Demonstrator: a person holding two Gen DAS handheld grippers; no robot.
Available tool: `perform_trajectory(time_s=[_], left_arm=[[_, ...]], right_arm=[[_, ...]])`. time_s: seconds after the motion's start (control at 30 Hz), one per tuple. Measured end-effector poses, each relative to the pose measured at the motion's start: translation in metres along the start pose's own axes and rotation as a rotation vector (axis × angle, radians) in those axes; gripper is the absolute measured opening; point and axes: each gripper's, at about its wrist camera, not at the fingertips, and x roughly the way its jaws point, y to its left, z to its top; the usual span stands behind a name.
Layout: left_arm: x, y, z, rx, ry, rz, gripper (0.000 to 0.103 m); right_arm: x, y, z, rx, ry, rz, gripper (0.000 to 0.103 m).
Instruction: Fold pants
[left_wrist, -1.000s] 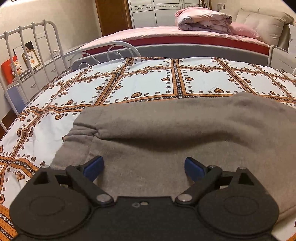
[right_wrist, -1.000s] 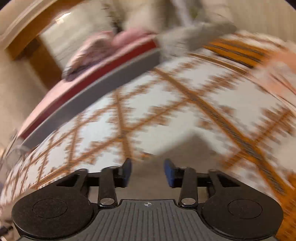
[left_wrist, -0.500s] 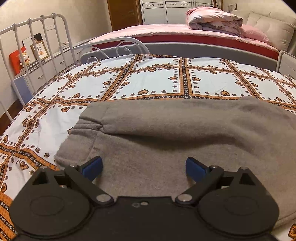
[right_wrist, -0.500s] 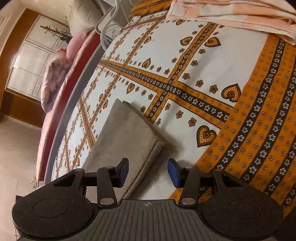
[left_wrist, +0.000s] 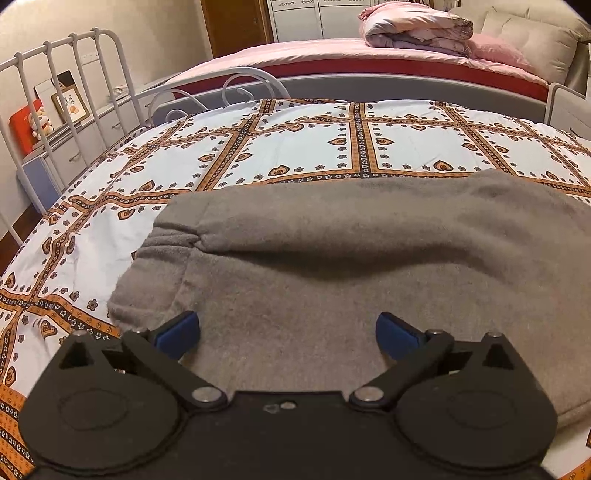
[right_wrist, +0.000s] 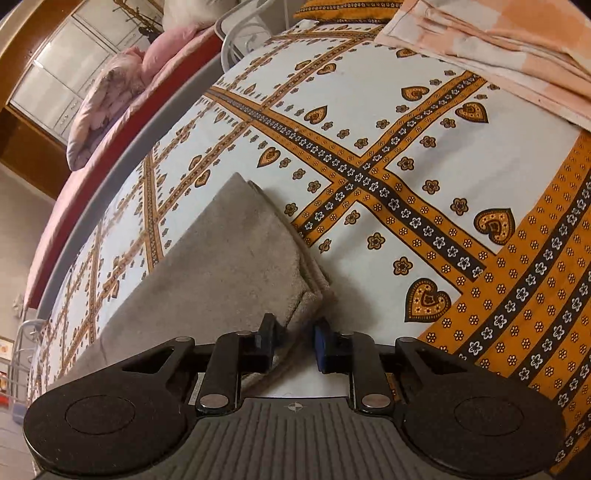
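Right gripper closing on pants corner

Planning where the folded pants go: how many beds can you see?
2. The patterned bed lies under the grey pants; the pink bed stands right behind it, bearing a rolled quilt. Others may be out of frame.

pants on bedspread, second bed behind, folded cloth at bedspread's far corner
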Motion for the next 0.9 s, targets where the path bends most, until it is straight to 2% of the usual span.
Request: perform_trajectory(time_s=[0.1,0.23,0.4,0.5,0.6,0.7,0.8,0.9], left_arm=[[0.0,0.001,-0.001,0.003,-0.001,-0.004,0.097],[-0.001,0.002,-0.002,0.011,-0.004,-0.012,0.097],[-0.009,0.011,-0.001,-0.022,-0.025,-0.027,0.096],[-0.015,0.022,-0.001,-0.054,-0.05,-0.05,0.095],[-0.018,0.03,-0.003,-0.07,-0.065,-0.084,0.093],[-0.023,0.035,-0.006,-0.071,-0.094,-0.108,0.093],[-0.028,0.042,-0.005,-0.105,-0.129,-0.085,0.095],[-0.031,0.057,-0.005,-0.188,-0.139,-0.044,0.095]], right_arm=[[-0.004,-0.004,0.001,0.034,-0.003,0.025,0.025],[-0.008,0.011,0.001,-0.038,-0.024,-0.014,0.021],[-0.017,0.033,-0.002,-0.091,-0.098,-0.023,0.021],[-0.022,0.056,-0.007,-0.166,-0.142,-0.045,0.021],[-0.026,0.076,-0.014,-0.211,-0.173,-0.028,0.021],[-0.025,0.083,-0.017,-0.21,-0.186,-0.031,0.021],[-0.023,0.078,-0.013,-0.174,-0.182,-0.075,0.021],[-0.017,0.073,-0.011,-0.161,-0.159,-0.124,0.021]])
